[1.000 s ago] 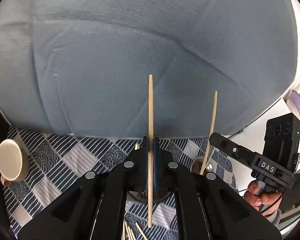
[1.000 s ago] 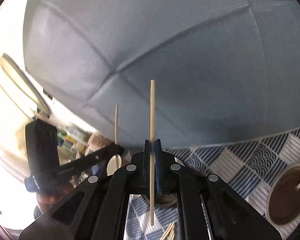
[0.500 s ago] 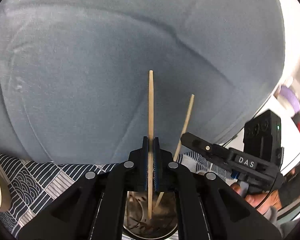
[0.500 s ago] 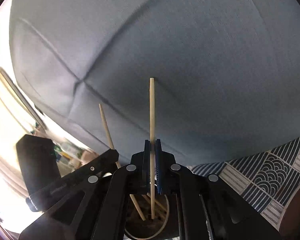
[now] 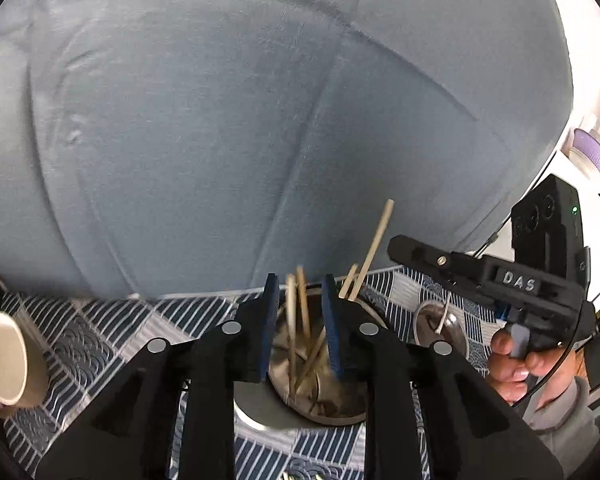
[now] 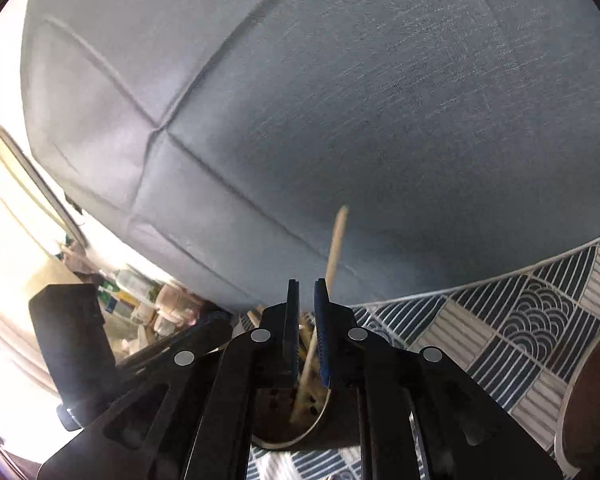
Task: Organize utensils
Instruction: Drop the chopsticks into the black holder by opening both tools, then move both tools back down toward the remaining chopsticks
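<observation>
A round metal utensil holder stands on the patterned cloth, and several wooden chopsticks lean loosely inside it. My left gripper hangs open right above its mouth, blue pads apart, holding nothing. One chopstick leans out to the right. In the right wrist view the same holder sits below my right gripper, whose pads are slightly apart. A chopstick leans free between and past them. The right gripper also shows in the left wrist view, beside the holder.
A blue sofa cushion fills the background. A beige cup lies at the left on the cloth. A second metal holder stands right of the first; it shows at the right edge.
Both grippers were shut on upright chopsticks above the holder. Both have opened, and the chopsticks have dropped into the holder and lean there.
</observation>
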